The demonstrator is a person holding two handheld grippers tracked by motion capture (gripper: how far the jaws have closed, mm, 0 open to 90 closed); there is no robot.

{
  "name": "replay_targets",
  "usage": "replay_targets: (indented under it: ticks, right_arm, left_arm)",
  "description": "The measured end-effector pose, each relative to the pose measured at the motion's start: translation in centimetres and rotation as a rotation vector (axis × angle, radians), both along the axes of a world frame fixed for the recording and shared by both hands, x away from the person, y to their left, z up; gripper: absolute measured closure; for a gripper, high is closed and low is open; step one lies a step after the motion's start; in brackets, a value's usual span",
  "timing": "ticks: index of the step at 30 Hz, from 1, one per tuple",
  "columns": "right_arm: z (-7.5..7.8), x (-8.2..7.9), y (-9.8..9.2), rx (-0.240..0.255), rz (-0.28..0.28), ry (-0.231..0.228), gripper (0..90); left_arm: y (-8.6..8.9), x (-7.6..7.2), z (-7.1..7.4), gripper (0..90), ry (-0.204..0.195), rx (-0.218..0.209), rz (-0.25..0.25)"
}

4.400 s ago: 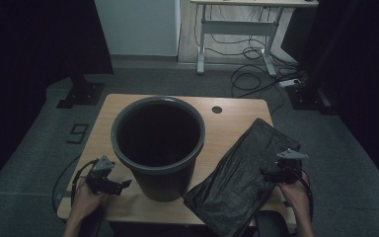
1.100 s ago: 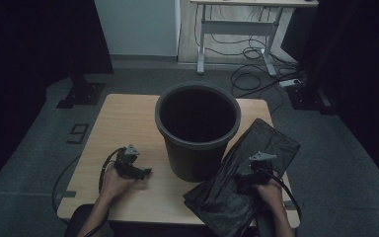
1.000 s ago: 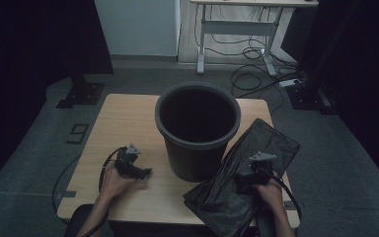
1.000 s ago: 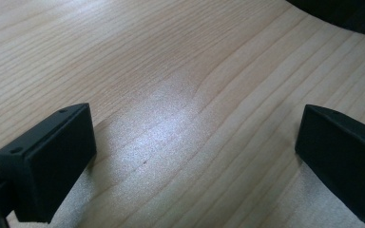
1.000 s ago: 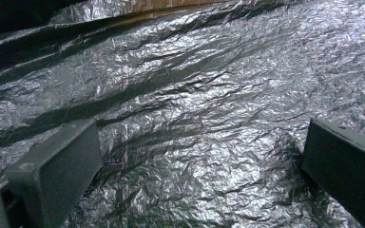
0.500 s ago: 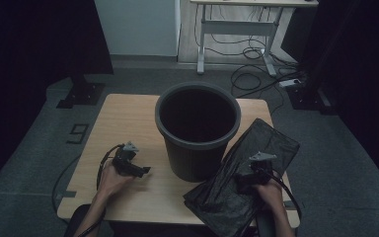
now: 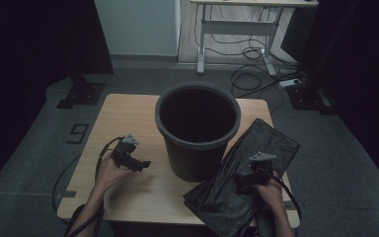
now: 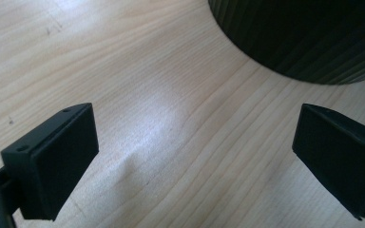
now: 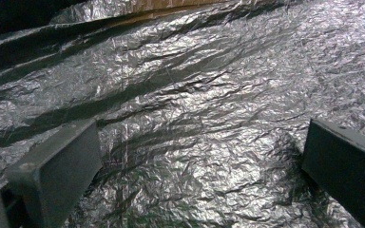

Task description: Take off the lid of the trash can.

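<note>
A tall dark grey bin (image 7: pixel 198 133) stands upright in the middle of the wooden table (image 7: pixel 123 116); its ribbed base (image 8: pixel 304 42) fills the top right of the left gripper view. A crinkled black plastic bag (image 7: pixel 256 168) lies flat at the bin's right, running off the table's front edge. My left gripper (image 7: pixel 142 164) hovers low over bare wood left of the bin, open and empty. My right gripper (image 7: pixel 241 183) hangs just over the bag (image 9: pixel 195 118), jaws wide apart with nothing between them.
The left half of the table is bare wood. A white desk (image 7: pixel 246 19) with loose cables (image 7: pixel 256 74) stands beyond the table's far edge. A dark stand base (image 7: pixel 81 91) sits on the floor at the back left.
Since 4.4 s ago the bin has shifted from the front left toward the table's middle. The left gripper came inward to the right. Over the last second almost nothing moved.
</note>
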State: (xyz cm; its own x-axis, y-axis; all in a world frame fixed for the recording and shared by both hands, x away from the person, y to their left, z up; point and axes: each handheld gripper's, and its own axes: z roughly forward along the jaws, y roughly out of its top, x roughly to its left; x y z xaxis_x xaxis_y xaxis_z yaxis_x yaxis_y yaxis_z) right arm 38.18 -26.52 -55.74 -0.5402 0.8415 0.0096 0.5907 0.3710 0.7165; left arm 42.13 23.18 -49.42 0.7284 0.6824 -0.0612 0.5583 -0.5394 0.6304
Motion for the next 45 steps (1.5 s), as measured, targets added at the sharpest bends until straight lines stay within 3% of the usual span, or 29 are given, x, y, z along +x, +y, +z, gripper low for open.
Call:
replay_targets:
  ticks: [13,27,39,45]
  right_arm:
    - [0.0,0.0,0.0,0.001,0.0,0.0,0.0]
    - [0.0,0.0,0.0,-0.002,0.001,0.001,0.0]
    - [0.0,0.0,0.0,-0.002,0.008,0.0,0.0]
    - [0.0,0.0,0.0,-0.002,0.011,0.001,0.0]
  left_arm:
    - [-0.4,1.1,3.0,1.4,-0.012,0.043,-0.028]
    - [-0.8,2.3,7.0,3.0,-0.025,0.041,-0.06]
    - [-0.4,4.0,10.5,1.0,-0.018,0.007,-0.02]
    - [-0.6,4.7,12.7,0.5,-0.032,0.02,-0.022]
